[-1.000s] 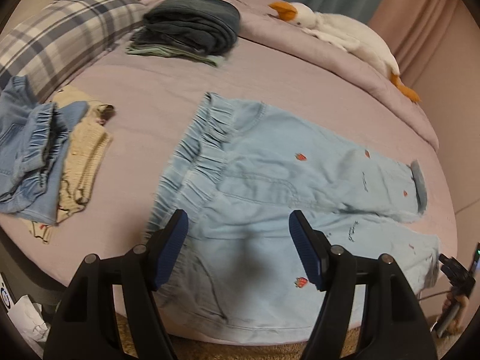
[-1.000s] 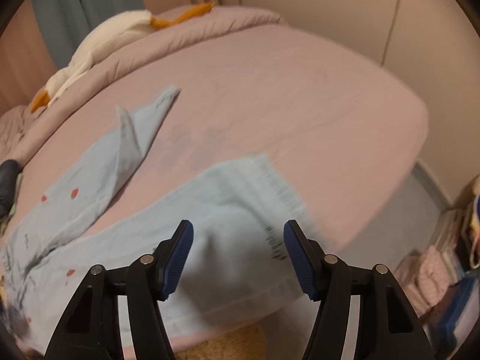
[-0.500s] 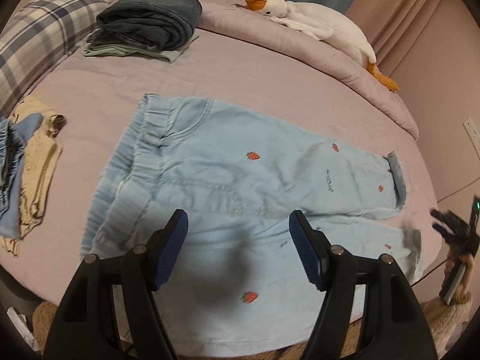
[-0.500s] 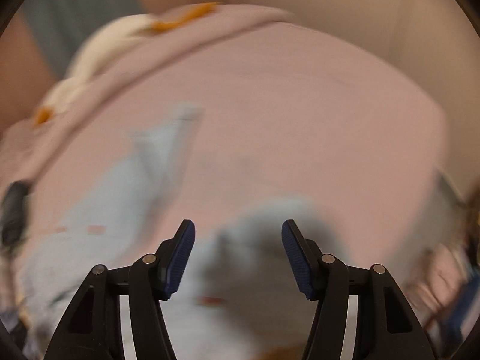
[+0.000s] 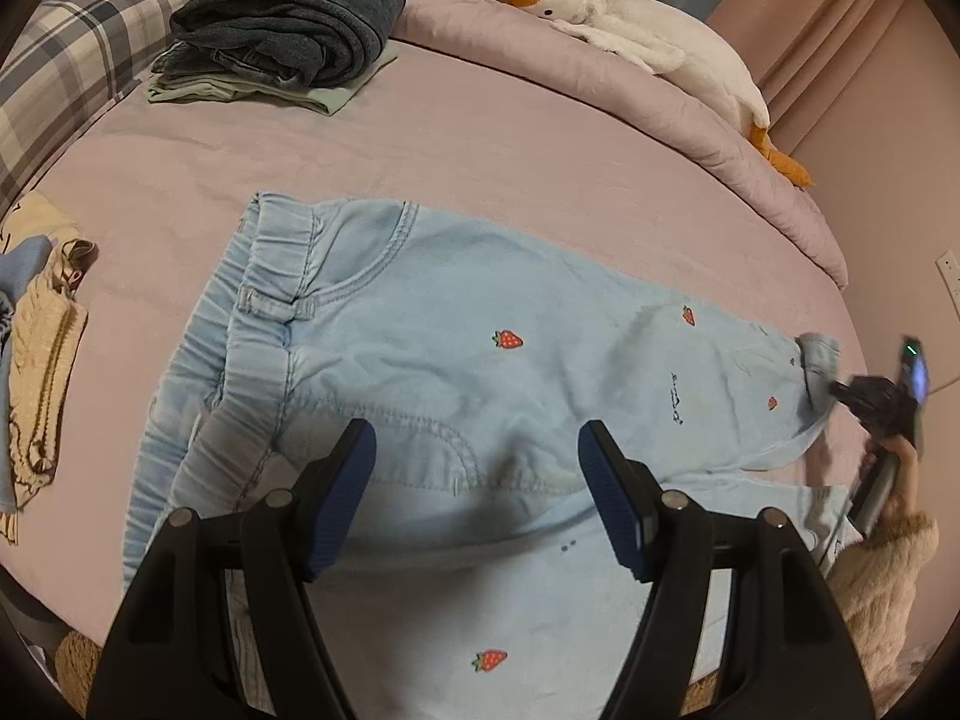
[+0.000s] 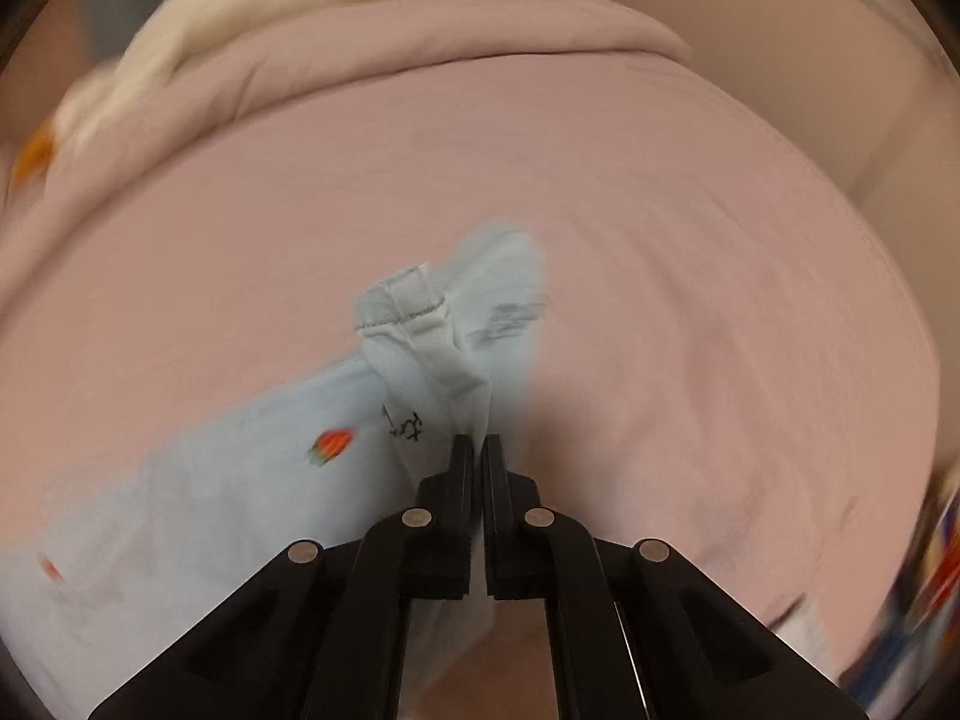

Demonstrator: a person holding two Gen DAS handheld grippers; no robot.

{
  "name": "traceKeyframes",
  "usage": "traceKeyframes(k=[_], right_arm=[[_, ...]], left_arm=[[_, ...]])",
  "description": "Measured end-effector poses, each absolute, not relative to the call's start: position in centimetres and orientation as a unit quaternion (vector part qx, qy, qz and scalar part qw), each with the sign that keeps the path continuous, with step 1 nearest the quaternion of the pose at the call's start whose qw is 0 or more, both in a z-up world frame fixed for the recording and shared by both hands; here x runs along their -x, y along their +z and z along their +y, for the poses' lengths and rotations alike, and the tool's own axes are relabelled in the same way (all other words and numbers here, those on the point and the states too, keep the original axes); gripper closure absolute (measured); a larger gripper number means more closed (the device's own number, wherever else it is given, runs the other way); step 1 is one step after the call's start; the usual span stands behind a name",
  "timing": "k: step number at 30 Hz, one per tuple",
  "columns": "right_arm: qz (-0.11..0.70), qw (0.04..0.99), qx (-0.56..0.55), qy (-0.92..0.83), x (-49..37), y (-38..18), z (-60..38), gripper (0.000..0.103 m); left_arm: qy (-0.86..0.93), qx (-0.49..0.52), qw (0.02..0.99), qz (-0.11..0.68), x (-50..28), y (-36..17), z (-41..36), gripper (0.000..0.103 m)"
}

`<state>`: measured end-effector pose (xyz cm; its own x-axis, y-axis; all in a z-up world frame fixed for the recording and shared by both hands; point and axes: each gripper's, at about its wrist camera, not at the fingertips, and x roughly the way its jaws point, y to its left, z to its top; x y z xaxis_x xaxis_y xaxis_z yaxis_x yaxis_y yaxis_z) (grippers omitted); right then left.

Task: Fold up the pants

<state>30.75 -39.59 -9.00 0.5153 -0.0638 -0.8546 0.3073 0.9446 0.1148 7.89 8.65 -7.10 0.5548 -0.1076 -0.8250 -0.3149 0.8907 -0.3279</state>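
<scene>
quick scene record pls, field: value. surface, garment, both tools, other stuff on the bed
surface: pink bed
garment: light blue pants with strawberry motifs, spread out, waistband toward the plaid pillow
left tool: open, above the seat area, nothing between the fingers
right tool: shut on a bunched leg hem; view blurred
folded stack: dark clothes at the far side
unfolded pile: beige and blue garments at the left edge
toy: plush goose on the rolled duvet

Both grippers are black plastic with silver round pivot screws. The left gripper carries ribbed blue pads. A fluffy beige sleeve covers the person's arm behind the right gripper
</scene>
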Motion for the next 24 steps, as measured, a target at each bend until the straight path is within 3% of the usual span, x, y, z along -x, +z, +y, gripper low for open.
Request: traceKeyframes(k=[3, 9, 14, 17, 19, 24], right_arm=[[0.458, 0.865, -0.169, -0.118, -28.2, -8.0, -42.9, 0.102], [0.502, 0.815, -0.247, -0.151, -25.2, -11.6, -46.7, 0.099], [0.495, 0.807, -0.215, -0.239, -22.9, -10.8, -47.6, 0.094], [0.488, 0.811, -0.231, -0.224, -21.6, -9.6, -48.1, 0.071], [0.477, 0.824, -0.231, -0.198, -21.6, -7.9, -47.3, 0.045], [0.453, 0.850, -0.242, -0.118, -21.3, -3.4, -44.4, 0.035]], left_arm=[[0.061, 0.227, 0.851, 0.469, -9.1, -7.1, 8.7, 0.033], [0.061, 0.233, 0.848, 0.472, -10.9, -7.2, 8.5, 0.033], [0.064, 0.227, 0.852, 0.468, -11.2, -6.7, 8.4, 0.033], [0.068, 0.222, 0.853, 0.468, -11.4, -6.5, 8.4, 0.033], [0.071, 0.222, 0.853, 0.468, -11.6, -6.3, 8.4, 0.033], [0.081, 0.217, 0.860, 0.455, -12.3, -5.0, 8.4, 0.012]])
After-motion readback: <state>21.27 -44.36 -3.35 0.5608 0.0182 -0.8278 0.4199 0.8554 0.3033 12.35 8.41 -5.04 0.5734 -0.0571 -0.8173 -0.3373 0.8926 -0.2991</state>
